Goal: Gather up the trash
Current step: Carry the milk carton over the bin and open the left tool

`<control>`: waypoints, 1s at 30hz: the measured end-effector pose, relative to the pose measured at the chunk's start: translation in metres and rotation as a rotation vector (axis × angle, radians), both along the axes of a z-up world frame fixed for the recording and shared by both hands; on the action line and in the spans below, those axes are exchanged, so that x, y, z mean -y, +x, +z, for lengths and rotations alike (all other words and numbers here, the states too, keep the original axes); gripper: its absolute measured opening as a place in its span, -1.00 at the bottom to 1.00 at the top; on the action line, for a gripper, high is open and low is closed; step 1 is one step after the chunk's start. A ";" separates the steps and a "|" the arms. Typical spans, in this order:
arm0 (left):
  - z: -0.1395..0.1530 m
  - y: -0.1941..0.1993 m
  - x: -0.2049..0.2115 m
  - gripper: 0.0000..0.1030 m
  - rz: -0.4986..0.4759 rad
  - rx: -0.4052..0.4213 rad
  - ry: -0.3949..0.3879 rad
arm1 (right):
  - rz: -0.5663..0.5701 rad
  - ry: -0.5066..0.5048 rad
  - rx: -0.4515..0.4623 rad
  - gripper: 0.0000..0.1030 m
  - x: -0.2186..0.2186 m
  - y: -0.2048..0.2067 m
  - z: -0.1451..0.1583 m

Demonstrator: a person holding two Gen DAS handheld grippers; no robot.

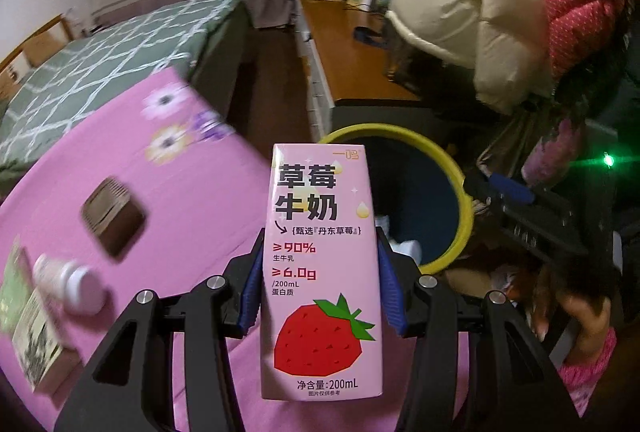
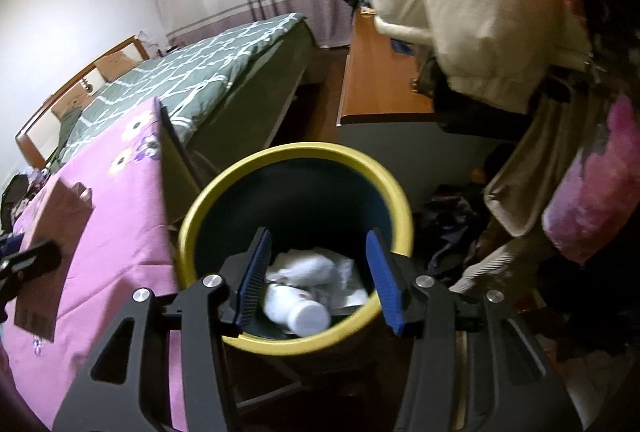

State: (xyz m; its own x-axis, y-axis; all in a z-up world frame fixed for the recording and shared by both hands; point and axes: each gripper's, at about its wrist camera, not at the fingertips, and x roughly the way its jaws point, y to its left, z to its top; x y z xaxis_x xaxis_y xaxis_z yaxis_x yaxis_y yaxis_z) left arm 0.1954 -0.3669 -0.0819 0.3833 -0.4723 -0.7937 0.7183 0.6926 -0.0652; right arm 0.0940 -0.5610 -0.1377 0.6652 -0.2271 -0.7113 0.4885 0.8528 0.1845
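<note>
Milk carton (image 1: 322,272), pink with a strawberry print, stands upright in your left gripper (image 1: 320,284), its blue pads pressed against both sides. It hangs over the right edge of the pink tablecloth (image 1: 160,199), just beside the yellow-rimmed bin (image 1: 466,199). Your right gripper (image 2: 316,276) is above the bin (image 2: 280,159) with its jaws apart and nothing between them. Below, inside the bin, lie a white bottle (image 2: 300,312) and crumpled tissue (image 2: 316,268).

Pink strawberry milk carton (image 1: 322,272): upright, clamped in my left gripper (image 1: 320,272). Yellow-rimmed bin (image 2: 296,346): holds crumpled tissue (image 2: 316,268), white bottle (image 2: 298,310).
</note>
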 end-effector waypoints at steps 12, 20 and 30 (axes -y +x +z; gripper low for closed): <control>-0.023 0.015 0.102 -0.03 -0.072 -0.029 0.028 | -0.073 0.016 -0.011 -0.07 0.036 -0.024 -0.008; -0.027 0.028 0.107 0.39 -0.032 -0.016 0.017 | -0.082 0.019 -0.027 -0.07 0.040 -0.025 -0.012; 0.021 0.020 -0.017 0.56 0.119 0.038 -0.137 | 0.006 0.012 -0.032 -0.07 0.016 0.000 -0.011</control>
